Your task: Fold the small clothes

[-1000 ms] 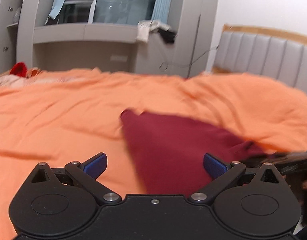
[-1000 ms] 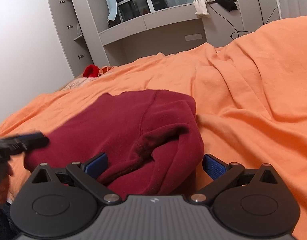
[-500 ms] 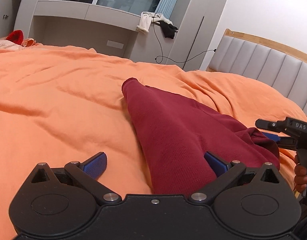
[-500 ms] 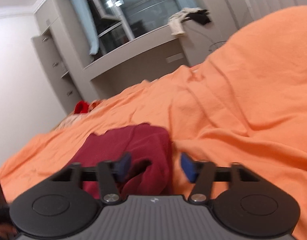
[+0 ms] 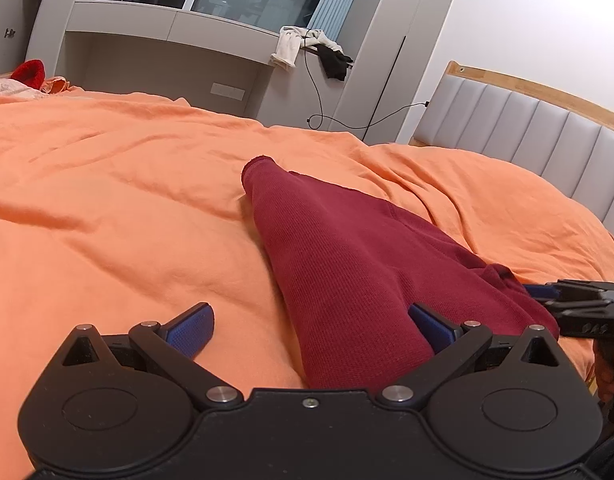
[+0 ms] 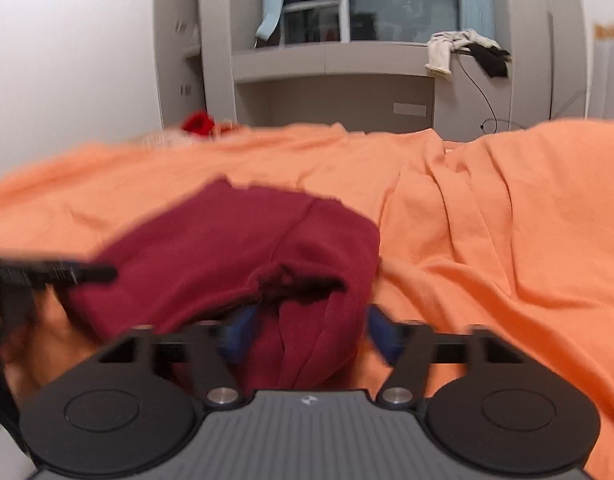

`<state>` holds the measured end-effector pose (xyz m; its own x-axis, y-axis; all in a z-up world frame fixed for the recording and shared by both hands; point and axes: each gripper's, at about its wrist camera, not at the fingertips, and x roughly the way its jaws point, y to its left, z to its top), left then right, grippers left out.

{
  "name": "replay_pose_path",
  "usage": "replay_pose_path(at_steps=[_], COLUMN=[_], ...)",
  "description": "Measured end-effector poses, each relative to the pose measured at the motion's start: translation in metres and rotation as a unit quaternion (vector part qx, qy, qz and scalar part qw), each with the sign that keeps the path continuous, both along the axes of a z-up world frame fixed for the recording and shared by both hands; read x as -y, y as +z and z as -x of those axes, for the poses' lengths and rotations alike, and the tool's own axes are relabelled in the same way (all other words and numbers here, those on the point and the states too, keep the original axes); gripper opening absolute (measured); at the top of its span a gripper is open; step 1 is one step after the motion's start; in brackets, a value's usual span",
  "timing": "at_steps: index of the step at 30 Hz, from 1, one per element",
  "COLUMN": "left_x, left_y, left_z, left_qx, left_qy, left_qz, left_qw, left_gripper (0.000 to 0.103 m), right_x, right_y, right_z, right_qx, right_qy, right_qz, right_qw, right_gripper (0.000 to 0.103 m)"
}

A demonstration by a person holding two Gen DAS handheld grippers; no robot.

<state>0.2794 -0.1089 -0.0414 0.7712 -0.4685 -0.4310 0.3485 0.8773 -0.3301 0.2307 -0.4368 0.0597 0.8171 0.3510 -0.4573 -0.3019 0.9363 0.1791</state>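
Left wrist view: the left gripper [image 5: 310, 326] stands wide open, its blue pads [image 5: 191, 329] spread to 8 and 4 o'clock, holding nothing. The near edge of the dark red garment [image 5: 347, 264] runs between them, lying flat on the orange bedspread [image 5: 119, 216] and stretching toward 11 o'clock. At 3 o'clock the right gripper [image 5: 541, 292] meets the garment's far corner. A grey padded headboard [image 5: 527, 128] fills 2 o'clock; pale and black clothes [image 5: 307, 46] hang off a grey shelf unit [image 5: 167, 40] at 12.

Right wrist view, blurred: the right gripper [image 6: 309, 332] is partly closed, with a bunched fold of the dark red garment [image 6: 243, 248] between its pads; whether they pinch it I cannot tell. The left gripper [image 6: 59, 274] shows at 9 o'clock beside the garment. A red item [image 6: 197, 122] lies at 11 o'clock.
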Motion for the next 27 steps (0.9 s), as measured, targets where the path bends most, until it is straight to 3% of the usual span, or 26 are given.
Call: replay_pose_path(at_steps=[3, 5, 7, 10, 12, 13, 15, 18, 23, 27], left_x=[0.0, 0.0, 0.0, 0.001, 0.003, 0.005, 0.005, 0.003, 0.004, 0.006], left_y=[0.0, 0.0, 0.0, 0.001, 0.002, 0.002, 0.002, 0.002, 0.003, 0.004], left_z=[0.0, 0.0, 0.0, 0.003, 0.006, 0.007, 0.008, 0.007, 0.008, 0.008], left_qx=[0.0, 0.001, 0.001, 0.009, 0.016, 0.018, 0.016, 0.012, 0.012, 0.01], left_qy=[0.0, 0.0, 0.001, 0.004, 0.007, 0.008, 0.009, 0.008, 0.01, 0.011], left_qz=[0.0, 0.0, 0.0, -0.007, -0.016, -0.019, -0.018, -0.014, -0.017, -0.02], left_qw=[1.0, 1.0, 1.0, 0.9999, 0.9997, 0.9996, 0.9997, 0.9998, 0.9997, 0.9997], left_gripper=[0.103, 0.103, 0.103, 0.103, 0.103, 0.103, 0.103, 0.103, 0.103, 0.103], right_x=[0.025, 0.039, 0.053, 0.071, 0.077, 0.078, 0.075, 0.067, 0.051, 0.047], right_y=[0.001, -0.004, -0.015, -0.039, -0.05, -0.054, -0.058, -0.065, -0.066, -0.07], right_z=[-0.004, -0.01, -0.023, -0.043, -0.051, -0.054, -0.062, -0.069, -0.067, -0.063], right_qx=[-0.005, -0.028, -0.066, -0.127, -0.146, -0.154, -0.165, -0.175, -0.169, -0.164], right_qy=[-0.017, -0.027, -0.033, -0.057, -0.083, -0.098, -0.117, -0.114, -0.091, -0.084], right_qz=[-0.095, -0.162, -0.242, -0.355, -0.382, -0.38, -0.362, -0.348, -0.311, -0.3], right_qw=[0.995, 0.986, 0.967, 0.924, 0.909, 0.907, 0.91, 0.914, 0.931, 0.936], right_gripper=[0.098, 0.099, 0.099, 0.097, 0.089, 0.086, 0.068, 0.05, 0.05, 0.05])
